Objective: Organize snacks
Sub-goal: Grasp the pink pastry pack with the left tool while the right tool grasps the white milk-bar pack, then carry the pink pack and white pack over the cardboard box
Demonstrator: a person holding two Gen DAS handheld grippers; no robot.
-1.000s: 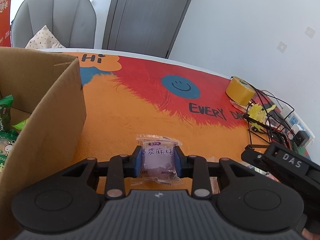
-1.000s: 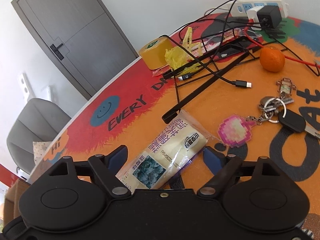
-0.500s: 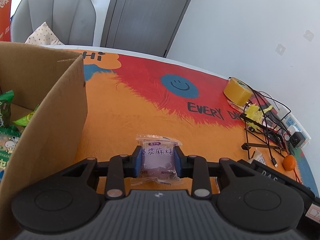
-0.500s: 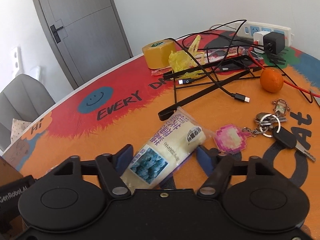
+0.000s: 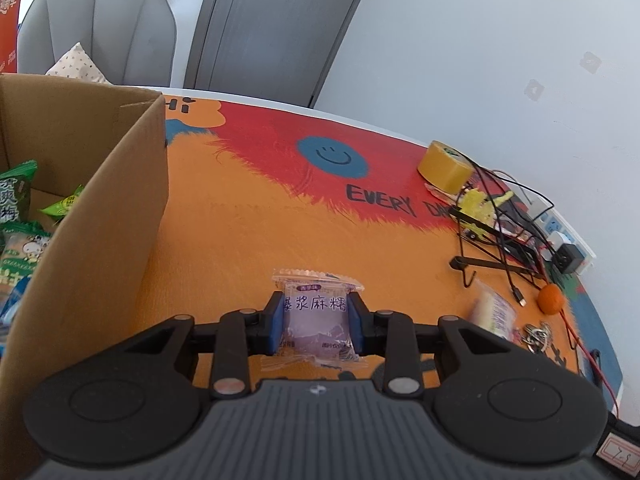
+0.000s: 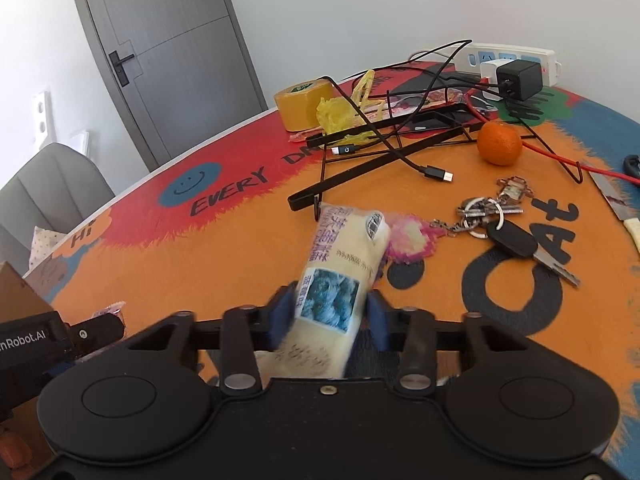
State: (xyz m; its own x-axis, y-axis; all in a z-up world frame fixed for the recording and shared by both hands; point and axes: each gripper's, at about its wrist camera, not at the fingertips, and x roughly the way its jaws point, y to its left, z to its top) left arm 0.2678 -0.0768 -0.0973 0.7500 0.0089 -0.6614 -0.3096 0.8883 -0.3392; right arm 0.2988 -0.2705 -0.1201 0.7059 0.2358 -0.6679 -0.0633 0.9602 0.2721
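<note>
Leftmost sits the cardboard box [image 5: 100,208] of snacks, then left gripper [image 5: 316,326] clamped on purple packet [image 5: 316,316] reading 爆浆麻糬, right gripper [image 6: 328,316] jaws just closing onto yellow packet [image 6: 344,264] above the "EVERY" mat [image 6: 224,264] — pick step, next both go boxward.

The table [image 5: 248,216] is orange and red with a blue smiley and black lettering. The purple mochi packet [image 5: 316,316] carries dark characters; blue pads grip it. The cream cake packet [image 6: 344,268] bears a blue picture. The cardboard box [image 5: 100,220] is brown, the tape roll [image 6: 304,106] yellow, the tangerine [image 6: 500,143] orange.
</note>
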